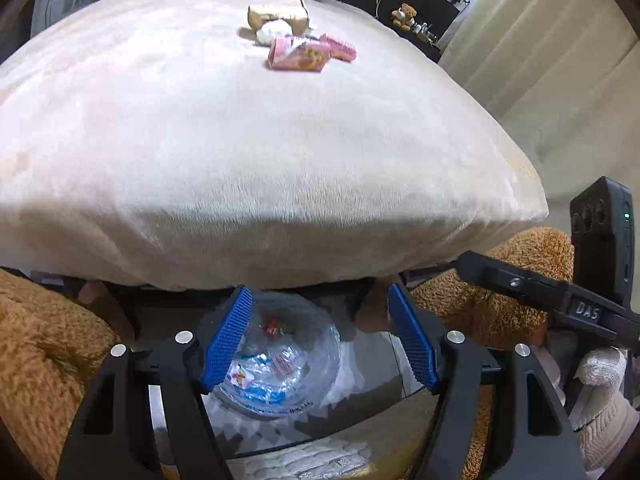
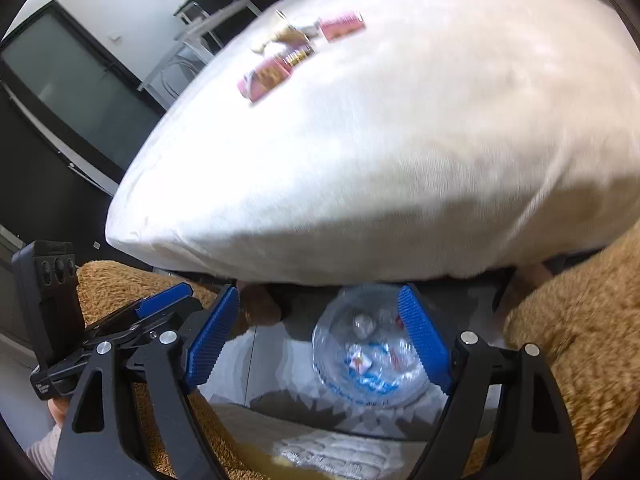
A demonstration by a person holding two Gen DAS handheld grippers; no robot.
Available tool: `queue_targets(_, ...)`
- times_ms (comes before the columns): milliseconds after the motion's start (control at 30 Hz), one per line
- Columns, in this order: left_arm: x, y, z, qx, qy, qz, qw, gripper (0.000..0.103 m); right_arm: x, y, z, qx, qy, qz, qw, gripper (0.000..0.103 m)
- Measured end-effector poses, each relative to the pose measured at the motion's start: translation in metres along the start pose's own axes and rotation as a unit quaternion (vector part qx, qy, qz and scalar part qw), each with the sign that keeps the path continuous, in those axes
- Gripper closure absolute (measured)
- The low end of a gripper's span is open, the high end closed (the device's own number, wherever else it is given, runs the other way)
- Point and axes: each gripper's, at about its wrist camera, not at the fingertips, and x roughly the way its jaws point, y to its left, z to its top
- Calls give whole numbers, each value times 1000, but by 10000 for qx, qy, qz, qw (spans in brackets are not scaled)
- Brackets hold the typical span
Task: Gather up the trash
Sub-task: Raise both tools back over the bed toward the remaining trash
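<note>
- Both sets of jaws stand wide apart with nothing between the pads: the left gripper (image 1: 320, 338) and the right gripper (image 2: 320, 338) each hover low, in front of the near edge of a cream-covered bed (image 1: 256, 152).
- The trash lies far up the bed, well apart from both grippers — a pink snack wrapper (image 1: 298, 55), a smaller pink wrapper (image 1: 340, 46) just beside it, a crumpled brown paper bag (image 1: 280, 16) behind them, and a white wad (image 1: 267, 34) against the bag.
- Below the jaws sits a clear plastic bag-lined bin (image 1: 276, 360) with a few scraps already inside; in the left wrist view it shows between the pads, in the right wrist view toward the right-hand pad.
- Brown plush (image 1: 44, 360) flanks the bin on both sides.
- Only the left wrist view shows a small teddy bear (image 1: 404, 14) on a dark shelf and a curtain (image 1: 532, 52); only the right wrist view — blurred — shows a television (image 2: 76, 92).
</note>
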Motion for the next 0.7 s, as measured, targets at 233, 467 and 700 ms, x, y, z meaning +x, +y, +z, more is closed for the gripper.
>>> queue_targets(233, -3, 4, 35, -88, -190, 18, 9998, 34, -18, 7, 33, -395, -577, -144, 9974, 22)
queue_targets(467, 7, 2, 76, -63, -298, -4, 9995, 33, -15, 6, 80, -760, -843, -378, 9928, 22)
queue_targets(700, 27, 1, 113, -92, -354, 115, 9993, 26, 8, -3, 138, -828, -971, -560, 9902, 22)
